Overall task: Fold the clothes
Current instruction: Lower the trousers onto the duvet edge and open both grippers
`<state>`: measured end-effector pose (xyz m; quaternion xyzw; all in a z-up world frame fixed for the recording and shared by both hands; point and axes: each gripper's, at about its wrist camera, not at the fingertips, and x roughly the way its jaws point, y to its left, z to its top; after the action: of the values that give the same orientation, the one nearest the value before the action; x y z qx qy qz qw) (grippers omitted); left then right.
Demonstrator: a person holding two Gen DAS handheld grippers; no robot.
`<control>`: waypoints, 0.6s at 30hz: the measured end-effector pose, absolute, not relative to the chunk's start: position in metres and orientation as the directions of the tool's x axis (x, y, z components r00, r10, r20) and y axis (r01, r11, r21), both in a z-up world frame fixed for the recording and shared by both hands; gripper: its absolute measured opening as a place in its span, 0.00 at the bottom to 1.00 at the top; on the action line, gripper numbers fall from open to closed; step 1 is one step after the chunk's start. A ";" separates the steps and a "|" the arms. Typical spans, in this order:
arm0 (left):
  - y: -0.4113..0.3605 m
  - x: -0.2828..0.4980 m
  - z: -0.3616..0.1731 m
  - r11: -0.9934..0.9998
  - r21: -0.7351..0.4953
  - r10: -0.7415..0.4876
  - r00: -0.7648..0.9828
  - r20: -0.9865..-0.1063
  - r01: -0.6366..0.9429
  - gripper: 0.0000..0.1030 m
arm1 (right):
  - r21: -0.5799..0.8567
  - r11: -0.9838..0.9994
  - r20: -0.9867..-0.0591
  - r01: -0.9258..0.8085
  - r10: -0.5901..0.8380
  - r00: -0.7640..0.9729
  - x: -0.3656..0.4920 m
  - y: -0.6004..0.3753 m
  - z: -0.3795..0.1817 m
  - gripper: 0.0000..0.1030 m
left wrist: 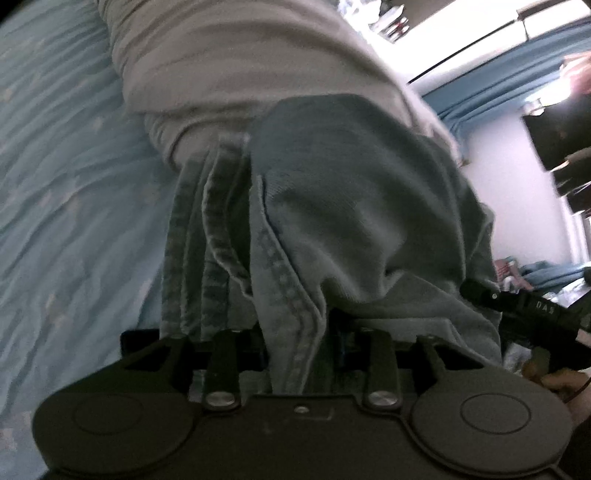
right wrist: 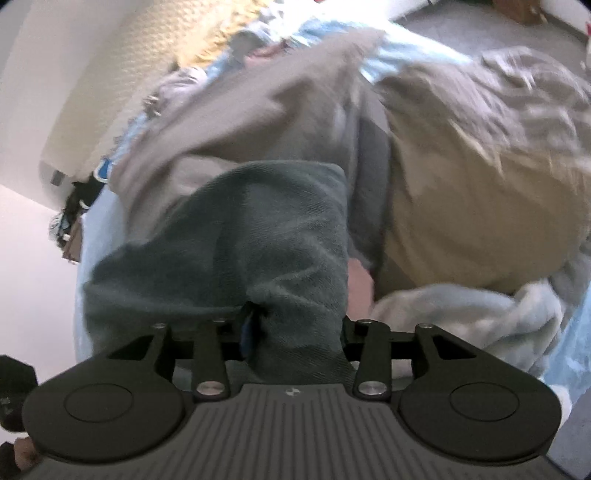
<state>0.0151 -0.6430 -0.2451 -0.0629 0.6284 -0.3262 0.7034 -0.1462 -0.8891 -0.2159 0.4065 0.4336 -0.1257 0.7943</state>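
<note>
Blue denim jeans [left wrist: 351, 206] hang over the front of my left gripper [left wrist: 291, 332] and hide its fingers. A stitched hem runs down between the jaws, which look shut on it. The same jeans [right wrist: 229, 236], darker in the right wrist view, bunch into my right gripper [right wrist: 255, 325], where the fabric pinches together at the jaws. Its fingertips are covered as well. A grey garment [left wrist: 240, 62] lies beyond the denim on the bed.
A light blue star-print sheet [left wrist: 66, 192] covers the bed on the left. The other gripper's black body [left wrist: 524, 310] and a hand [left wrist: 557, 384] sit at the right. A tan garment [right wrist: 480, 206], a pale fluffy cloth [right wrist: 461, 317] and grey carpet [right wrist: 480, 29] show in the right wrist view.
</note>
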 end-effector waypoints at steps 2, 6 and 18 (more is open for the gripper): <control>-0.644 0.012 -0.253 0.784 -0.485 -0.525 -0.003 -0.851 0.386 0.36 | 0.542 0.625 -0.792 0.561 0.159 0.589 -0.151 -0.891 -0.231 0.47; -0.641 0.015 -0.264 0.782 -0.503 -0.538 -0.009 -0.843 0.369 0.42 | 0.567 0.589 -0.783 0.576 0.168 0.599 -0.156 -0.899 -0.243 0.48; -0.624 0.015 -0.230 0.789 -0.395 -0.468 0.043 -0.883 0.470 0.75 | 0.463 0.657 -0.829 0.594 0.085 0.552 -0.156 -0.890 -0.218 0.57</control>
<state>0.0148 -0.6244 -0.2302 0.0009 0.6106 -0.3248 0.7222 -0.1558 -0.8904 -0.2178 0.3816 0.4451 -0.1602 0.7941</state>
